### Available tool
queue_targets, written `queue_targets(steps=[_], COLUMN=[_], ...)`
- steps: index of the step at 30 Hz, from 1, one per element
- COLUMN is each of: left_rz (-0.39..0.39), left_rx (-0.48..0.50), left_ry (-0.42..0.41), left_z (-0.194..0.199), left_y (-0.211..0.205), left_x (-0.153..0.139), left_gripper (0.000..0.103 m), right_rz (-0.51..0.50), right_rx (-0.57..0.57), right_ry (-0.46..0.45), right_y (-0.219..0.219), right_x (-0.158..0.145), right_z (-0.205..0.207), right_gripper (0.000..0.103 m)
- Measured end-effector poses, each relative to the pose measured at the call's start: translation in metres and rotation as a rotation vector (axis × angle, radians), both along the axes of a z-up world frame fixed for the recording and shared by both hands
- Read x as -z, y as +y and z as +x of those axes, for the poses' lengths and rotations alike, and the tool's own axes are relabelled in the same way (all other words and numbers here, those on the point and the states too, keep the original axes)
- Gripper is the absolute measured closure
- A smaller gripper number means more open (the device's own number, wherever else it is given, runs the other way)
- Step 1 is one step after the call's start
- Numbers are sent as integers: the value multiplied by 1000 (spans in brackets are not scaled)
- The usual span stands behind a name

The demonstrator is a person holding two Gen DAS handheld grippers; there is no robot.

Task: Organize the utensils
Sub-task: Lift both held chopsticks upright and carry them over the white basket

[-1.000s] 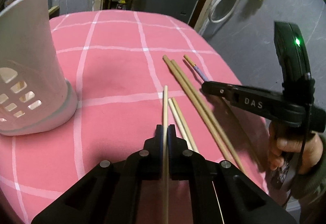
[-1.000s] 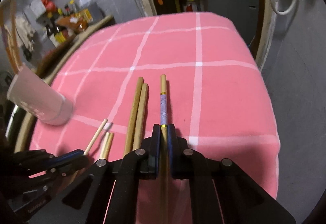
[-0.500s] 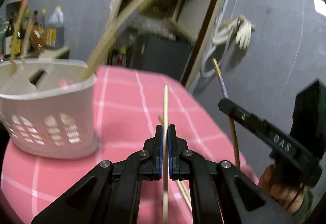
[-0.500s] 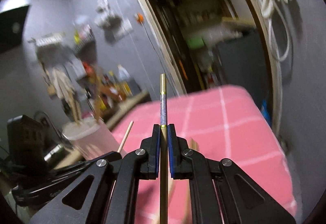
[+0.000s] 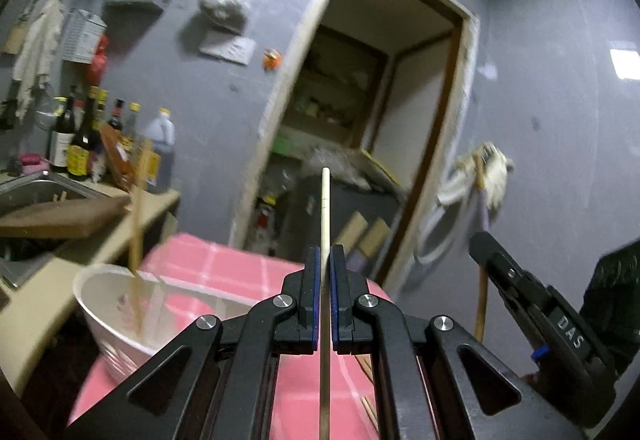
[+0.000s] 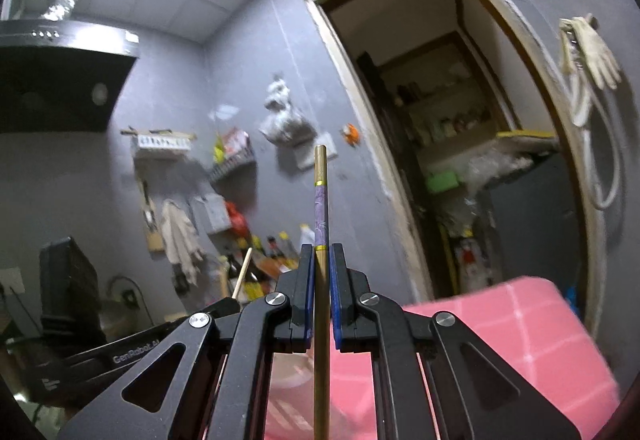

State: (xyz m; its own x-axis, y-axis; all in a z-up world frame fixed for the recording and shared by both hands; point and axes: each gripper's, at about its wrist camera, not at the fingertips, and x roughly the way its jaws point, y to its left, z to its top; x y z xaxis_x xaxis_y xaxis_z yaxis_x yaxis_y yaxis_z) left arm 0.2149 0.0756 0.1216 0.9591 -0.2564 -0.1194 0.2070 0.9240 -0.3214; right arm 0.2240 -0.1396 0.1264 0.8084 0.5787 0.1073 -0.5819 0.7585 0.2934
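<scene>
Holding one chopstick in each tool, I have both above the pink table (image 5: 224, 264). My left gripper (image 5: 325, 260) is clamped on a pale chopstick (image 5: 325, 200); my right gripper (image 6: 320, 264) is clamped on a purple-banded chopstick (image 6: 321, 208). The white holder (image 5: 116, 324) already has some sticks inside. A few more chopsticks (image 5: 370, 406) lie on the cloth, so I judge the work about half finished.

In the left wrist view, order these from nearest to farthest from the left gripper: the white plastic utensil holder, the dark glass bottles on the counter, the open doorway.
1. White plastic utensil holder: lower left, just beside the left gripper.
2. Dark glass bottles: far left, on the counter behind the holder.
3. Open doorway: centre, beyond the pink checked table.
</scene>
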Motion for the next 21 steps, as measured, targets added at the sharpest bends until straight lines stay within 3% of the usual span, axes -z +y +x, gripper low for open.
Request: queue_targets(steps=[5,12,21], left_rz=[-52,-150,-188], left_rx=[-108,-249,-319], left_ry=[-72,-141,-162], left_z=[6,29,42], left_y=[50,123,146], left_x=[-12,-13,6], left_gripper=[100,100,100], right_rz=[52,85,86], right_rx=[-54,-16,63], right_ry=[-82,-200,-241], right_y=[40,74,91], right_x=[-17,-18,-6], right_z=[13,26,43], right_gripper=[98,98,98])
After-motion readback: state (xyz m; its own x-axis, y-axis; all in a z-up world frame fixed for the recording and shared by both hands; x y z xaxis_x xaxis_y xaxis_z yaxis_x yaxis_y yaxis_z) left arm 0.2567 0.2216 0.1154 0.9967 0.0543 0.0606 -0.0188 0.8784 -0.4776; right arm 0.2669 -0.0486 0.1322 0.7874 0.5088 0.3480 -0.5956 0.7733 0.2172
